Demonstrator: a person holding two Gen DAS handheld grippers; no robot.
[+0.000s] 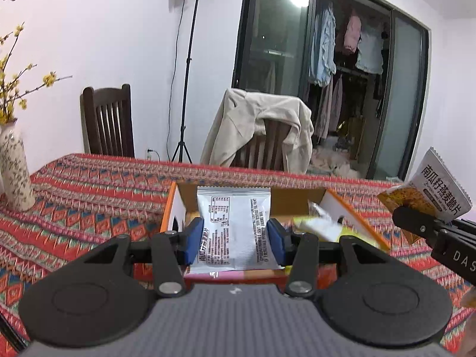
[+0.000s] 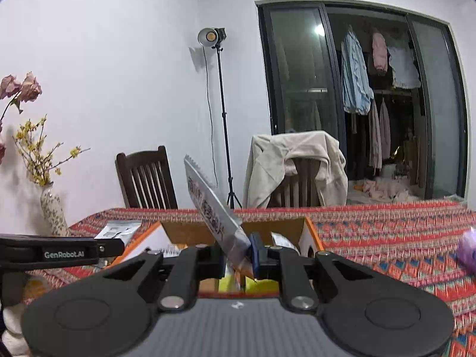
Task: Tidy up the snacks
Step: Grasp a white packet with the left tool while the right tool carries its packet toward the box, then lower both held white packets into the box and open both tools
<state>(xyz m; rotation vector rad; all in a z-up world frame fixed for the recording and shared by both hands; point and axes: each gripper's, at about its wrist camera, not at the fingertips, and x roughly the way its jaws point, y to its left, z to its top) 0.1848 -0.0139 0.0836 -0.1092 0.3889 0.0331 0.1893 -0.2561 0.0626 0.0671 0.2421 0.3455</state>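
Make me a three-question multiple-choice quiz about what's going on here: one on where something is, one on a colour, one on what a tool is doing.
1. Where is the cream jacket?
A. Draped over a chair back
B. Folded on the table
C. Inside the box

2. What colour are the edges of the cardboard box?
A. Green
B. Orange
C. Black

3. What is the right tool doing?
A. Standing open and empty
B. Resting on the vase
C. Clamped shut on a snack packet

Answers:
1. A, it hangs over the chair behind the table.
2. B, the flaps show orange rims.
3. C, the packet sticks up from its closed pads.
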